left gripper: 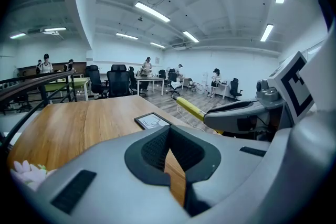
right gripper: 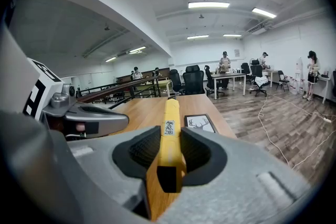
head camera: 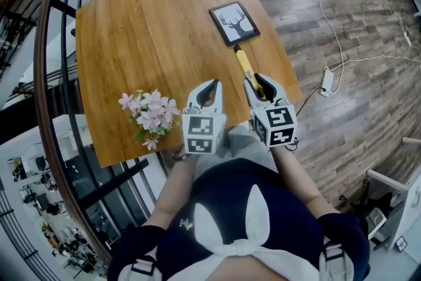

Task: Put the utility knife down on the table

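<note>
While your R gripper (right gripper: 167, 153) clamps the utility knife (right gripper: 169, 126), lower it flat onto table (head camera: 145, 29), then release. Keep L gripper (left gripper: 169, 157), pinched narrow & empty, left.

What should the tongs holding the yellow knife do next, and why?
Probably lower the right tongs gently toward the brown wooden table. They grip the yellow utility knife, which seems to hang above bare wood, just short of the black-framed deer picture.

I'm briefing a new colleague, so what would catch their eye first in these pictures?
The yellow utility knife clamped in the right tool, over the right edge of the wooden table. Beyond it lies a black-framed deer picture; pink flowers sit at the near left.
</note>
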`<state>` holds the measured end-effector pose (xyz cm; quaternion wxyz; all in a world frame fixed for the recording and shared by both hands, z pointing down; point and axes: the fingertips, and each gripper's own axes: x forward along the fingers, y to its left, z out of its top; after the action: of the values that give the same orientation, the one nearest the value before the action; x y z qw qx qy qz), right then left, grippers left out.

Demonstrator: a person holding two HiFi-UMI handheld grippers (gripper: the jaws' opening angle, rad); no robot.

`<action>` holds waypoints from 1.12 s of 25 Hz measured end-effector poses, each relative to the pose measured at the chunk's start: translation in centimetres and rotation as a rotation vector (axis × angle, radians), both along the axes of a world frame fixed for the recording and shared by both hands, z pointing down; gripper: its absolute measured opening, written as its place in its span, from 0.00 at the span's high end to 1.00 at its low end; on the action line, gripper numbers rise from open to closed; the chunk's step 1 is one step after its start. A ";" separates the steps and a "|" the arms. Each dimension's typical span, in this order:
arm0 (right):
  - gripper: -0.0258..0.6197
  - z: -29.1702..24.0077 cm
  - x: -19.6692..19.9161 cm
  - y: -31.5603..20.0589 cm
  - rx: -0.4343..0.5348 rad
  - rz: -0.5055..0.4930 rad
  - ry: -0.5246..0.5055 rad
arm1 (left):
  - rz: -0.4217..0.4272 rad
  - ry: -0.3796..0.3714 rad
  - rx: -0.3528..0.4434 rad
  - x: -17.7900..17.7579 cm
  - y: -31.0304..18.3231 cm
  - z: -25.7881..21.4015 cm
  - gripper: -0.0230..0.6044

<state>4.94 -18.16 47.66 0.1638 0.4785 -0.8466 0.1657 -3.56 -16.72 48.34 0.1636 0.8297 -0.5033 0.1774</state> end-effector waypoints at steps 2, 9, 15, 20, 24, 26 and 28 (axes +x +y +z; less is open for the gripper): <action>0.78 0.3 0.1 -0.1 -0.005 0.000 -0.001 | -0.001 -0.002 -0.006 0.1 0.0 0.2 0.94; 0.78 1.5 0.2 -0.2 -0.030 -0.012 -0.001 | -0.012 -0.003 -0.024 0.1 0.2 1.0 0.94; 0.78 2.5 0.3 -0.2 -0.053 -0.017 -0.005 | -0.028 -0.005 -0.024 0.1 0.3 1.7 0.94; 0.78 3.4 0.4 0.0 -0.072 -0.023 0.001 | -0.032 -0.009 -0.044 0.0 0.8 2.3 0.94; 0.78 3.9 0.5 0.0 -0.082 -0.025 0.005 | -0.040 -0.003 -0.052 -0.1 1.0 2.6 0.94; 0.78 4.2 0.5 0.0 -0.087 -0.028 0.008 | -0.042 -0.003 -0.057 -0.1 1.2 2.7 0.94; 0.78 4.5 0.5 0.1 -0.095 -0.028 0.005 | -0.042 -0.004 -0.060 -0.1 1.3 2.9 0.94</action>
<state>5.46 -18.08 52.19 0.1909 0.4589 -0.8439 0.2021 -3.67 -15.43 51.22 0.1909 0.8134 -0.5154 0.1907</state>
